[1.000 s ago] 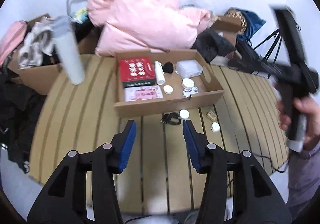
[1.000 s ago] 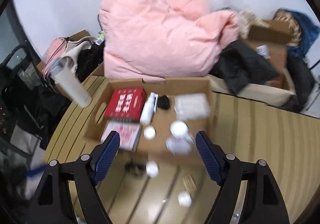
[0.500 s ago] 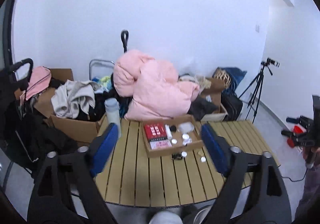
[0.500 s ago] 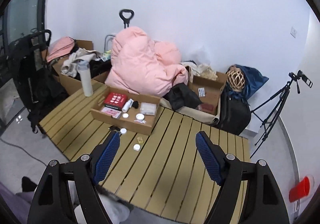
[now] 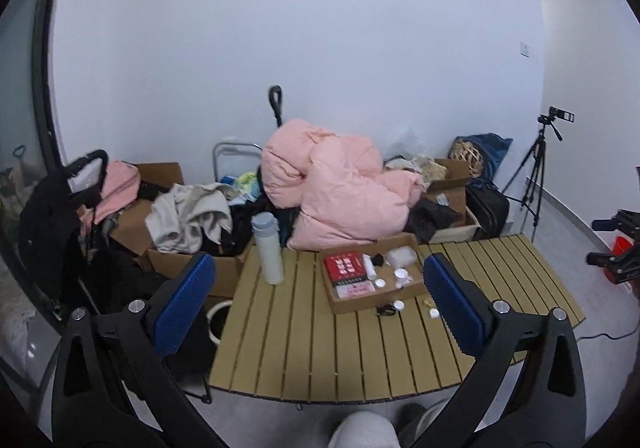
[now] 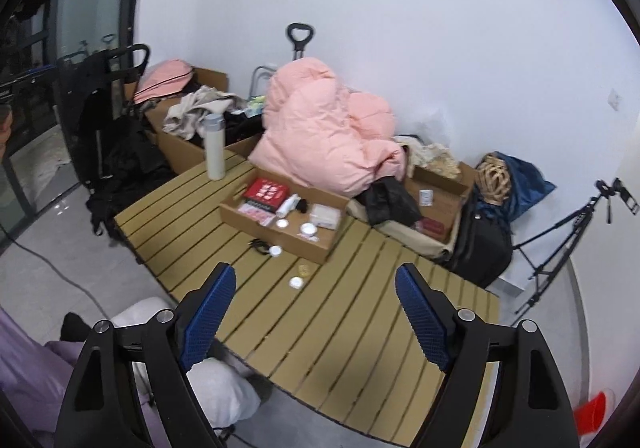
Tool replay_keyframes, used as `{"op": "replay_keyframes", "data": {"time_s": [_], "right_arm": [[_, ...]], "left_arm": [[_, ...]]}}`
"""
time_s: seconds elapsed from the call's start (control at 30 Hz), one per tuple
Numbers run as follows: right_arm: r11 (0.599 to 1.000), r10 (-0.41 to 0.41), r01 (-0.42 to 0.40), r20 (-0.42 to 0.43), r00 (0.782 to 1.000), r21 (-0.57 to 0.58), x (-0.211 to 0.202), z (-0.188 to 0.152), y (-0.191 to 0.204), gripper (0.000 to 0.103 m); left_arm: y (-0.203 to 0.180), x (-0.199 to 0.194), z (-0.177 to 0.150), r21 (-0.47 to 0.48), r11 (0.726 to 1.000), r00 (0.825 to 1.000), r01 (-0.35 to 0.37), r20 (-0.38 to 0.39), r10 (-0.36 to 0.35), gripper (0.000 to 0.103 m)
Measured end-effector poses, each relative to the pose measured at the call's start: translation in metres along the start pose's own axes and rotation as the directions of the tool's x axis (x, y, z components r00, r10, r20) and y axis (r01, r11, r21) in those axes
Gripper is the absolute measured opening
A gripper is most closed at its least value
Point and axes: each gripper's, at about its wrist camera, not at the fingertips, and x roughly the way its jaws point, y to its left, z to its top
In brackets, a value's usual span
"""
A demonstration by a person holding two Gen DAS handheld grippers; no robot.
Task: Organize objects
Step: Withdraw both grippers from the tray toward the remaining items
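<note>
Both grippers are up in the air, well back from the slatted wooden surface (image 5: 304, 332). The left gripper (image 5: 318, 302) has its blue fingers (image 5: 182, 298) spreading apart with nothing between them. The right gripper (image 6: 314, 322) is also opening, fingers (image 6: 208, 318) wide, nothing held either.

The stuff to sort sits toward the far side of the surface. A shallow cardboard box (image 5: 370, 280) holds a red box (image 5: 345, 267) with a pink-and-white card (image 5: 355, 290) lying in front of it, a white tube (image 5: 369, 266), a small black thing (image 5: 377, 259), a clear plastic container (image 5: 401, 256) and a couple of small white jars (image 5: 399, 274).

In front of the cardboard box, out on the slats: a black cable (image 5: 385, 310) touching or nearly touching a white round lid (image 5: 398, 304), a small yellowish item (image 5: 429, 302) and another white lid (image 5: 434, 313) nearby.

A tall white bottle (image 5: 267, 250) stands upright at the far left part of the surface, apart from the cardboard box. Behind everything there's a big pink duvet (image 5: 340, 193) piled against the wall, and a tripod (image 5: 536, 175) off to the right.
</note>
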Motion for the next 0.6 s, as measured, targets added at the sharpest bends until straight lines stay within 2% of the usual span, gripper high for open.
{"op": "replay_keyframes", "data": {"time_s": [0.1,0.2,0.27,0.4,0.5,0.6], "right_arm": [[1.0,0.018,-0.019,-0.023,1.0,-0.017,0.019,-0.008,0.007,0.085],[0.999,0.046,-0.047,-0.06,0.997,-0.016,0.047,-0.019,0.011,0.085],[0.997,0.074,-0.075,-0.091,0.993,-0.004,0.073,-0.028,0.01,0.085],[0.995,0.095,-0.093,-0.129,0.987,0.023,0.124,-0.047,0.002,0.085],[0.997,0.057,-0.048,-0.173,0.983,0.055,0.169,-0.061,-0.004,0.085],[0.996,0.049,-0.034,-0.19,0.98,0.082,0.203,-0.07,-0.01,0.085]], "left_arm": [[-0.004,0.02,-0.012,-0.018,0.997,0.995,0.072,-0.073,-0.073,0.103],[-0.008,0.047,-0.031,-0.033,0.997,0.988,0.065,-0.139,-0.069,0.103],[-0.013,0.065,-0.046,-0.034,0.997,0.986,0.069,-0.147,-0.073,0.103],[-0.034,0.131,-0.082,-0.032,0.994,0.983,0.108,-0.146,-0.111,0.103],[-0.053,0.196,-0.108,-0.036,0.995,0.967,0.097,-0.234,-0.102,0.103],[-0.065,0.238,-0.128,-0.084,0.987,0.95,0.138,-0.269,-0.156,0.103]]}}
